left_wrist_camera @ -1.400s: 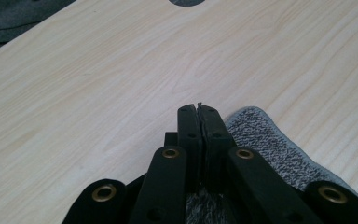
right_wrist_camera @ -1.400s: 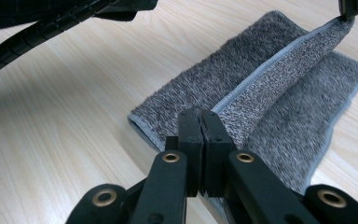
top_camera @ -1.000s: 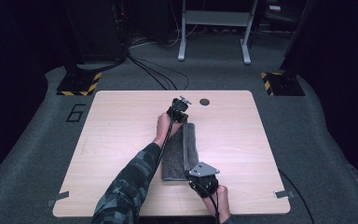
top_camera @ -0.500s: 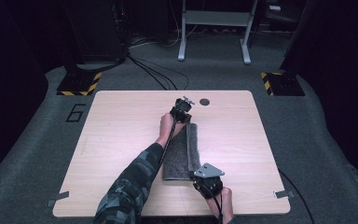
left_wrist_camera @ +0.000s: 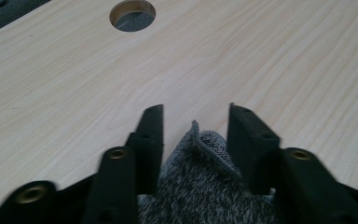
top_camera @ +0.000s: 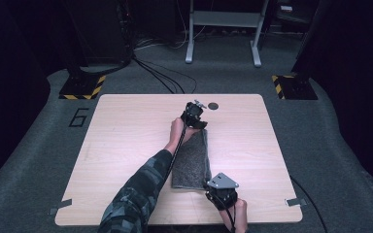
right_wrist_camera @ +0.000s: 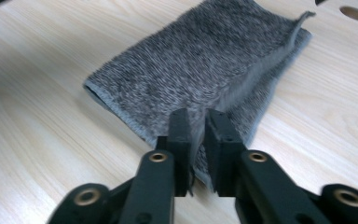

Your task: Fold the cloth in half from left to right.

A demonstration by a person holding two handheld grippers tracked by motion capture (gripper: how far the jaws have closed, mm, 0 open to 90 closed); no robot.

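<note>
The left tongs (top_camera: pixel 194 115) have just been opening: in the left gripper view their black jaws now stand apart on either side of the far corner of the grey towel (left_wrist_camera: pixel 205 186), with a gap showing between pad and cloth, so that corner lies released on the wood. A second ago the same tongs sat over the far end of the towel in much the same place. The right tongs (top_camera: pixel 222 190) have also just been opening, though only a little; in the right gripper view the jaws stand close together with a fold of the towel's near corner between them, and I cannot tell whether the pads press on it or have already let go.

The towel (top_camera: pixel 192 158) lies folded into a long narrow strip running from near the far edge of the worktop (top_camera: pixel 126 131) towards the near edge, a little right of centre. One far corner curls up slightly. My reading is that the fold has been laid down and both ends are being released, so this fold looks close to finished.

The worktop is pale wood grain with a round hole (top_camera: pixel 213 106) near its far edge, just beside the left tongs. Around it is grey carpet (top_camera: pixel 39 145), yellow and black striped floor markers (top_camera: pixel 83 87), trailing cables (top_camera: pixel 160 77) and a grey metal stand (top_camera: pixel 223 29) at the back of a dark room.
</note>
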